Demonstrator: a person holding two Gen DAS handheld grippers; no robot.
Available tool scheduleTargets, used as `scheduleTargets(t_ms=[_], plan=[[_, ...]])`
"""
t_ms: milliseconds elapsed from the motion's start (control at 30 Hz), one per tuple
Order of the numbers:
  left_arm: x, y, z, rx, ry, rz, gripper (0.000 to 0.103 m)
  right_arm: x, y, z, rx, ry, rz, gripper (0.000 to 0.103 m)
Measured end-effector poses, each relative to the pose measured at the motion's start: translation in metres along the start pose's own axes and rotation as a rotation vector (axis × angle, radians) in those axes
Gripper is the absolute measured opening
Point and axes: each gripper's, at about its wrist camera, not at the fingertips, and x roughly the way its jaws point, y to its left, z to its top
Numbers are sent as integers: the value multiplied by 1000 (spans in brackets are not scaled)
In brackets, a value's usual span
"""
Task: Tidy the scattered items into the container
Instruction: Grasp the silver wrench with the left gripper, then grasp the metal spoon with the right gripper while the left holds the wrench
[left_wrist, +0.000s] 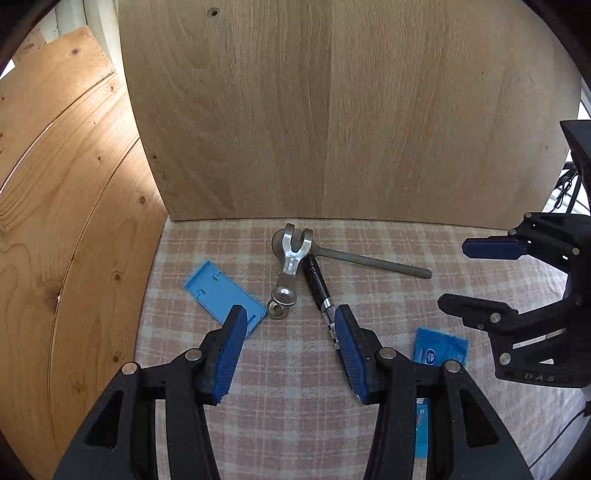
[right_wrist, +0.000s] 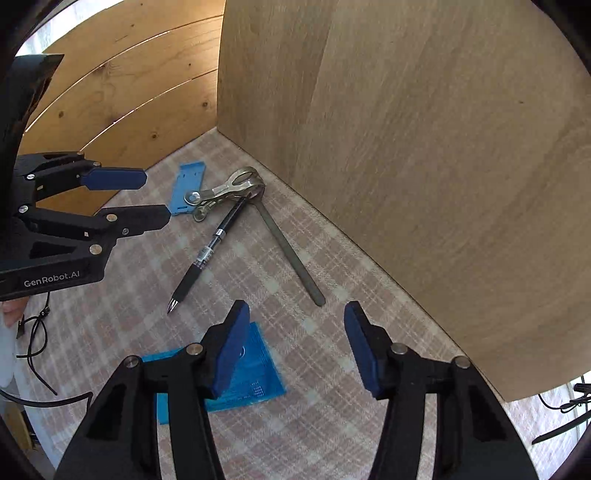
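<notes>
A: Left gripper (left_wrist: 290, 325)?
B: Spread wide, holding nothing, above the checked cloth (left_wrist: 288, 406).
A: Right gripper (right_wrist: 295, 321)?
B: Also wide, gripping nothing, over the blue sachet (right_wrist: 258, 384).
A: Scattered items?
B: Black pen (right_wrist: 207, 251), metal clamp tool (left_wrist: 291, 258), grey rod (left_wrist: 373, 263), blue plastic card (left_wrist: 218, 291), all near the wooden board (left_wrist: 332, 110).

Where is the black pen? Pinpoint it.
The black pen lies on the checked cloth, beside the metal tool, its tip toward the blue packet.
</notes>
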Motion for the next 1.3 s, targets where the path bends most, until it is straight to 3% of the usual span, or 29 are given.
scheduleTargets(t_ms=[333,733,800,867,933,1000,1300], plan=[[38,7,22,24,13,-16,46,60,10,41,-89,28,4,52],[69,16,38,16,49,-56,43,82,6,53,-65,22,48,42],[72,18,39,-3,54,-80,37,82,6,53,-59,24,48,39],[73,17,39,-5,55,-89,27,80,5,52,-57,26,45,26],[73,15,39,-6,57,-88,23,80,4,51,-51,32,38,19],[72,13,38,-6,63,-96,14,79,3,50,-42,36,38,17],[53,-13,0,-39,63,-109,14,66,-6,24,30,70,58,8]])
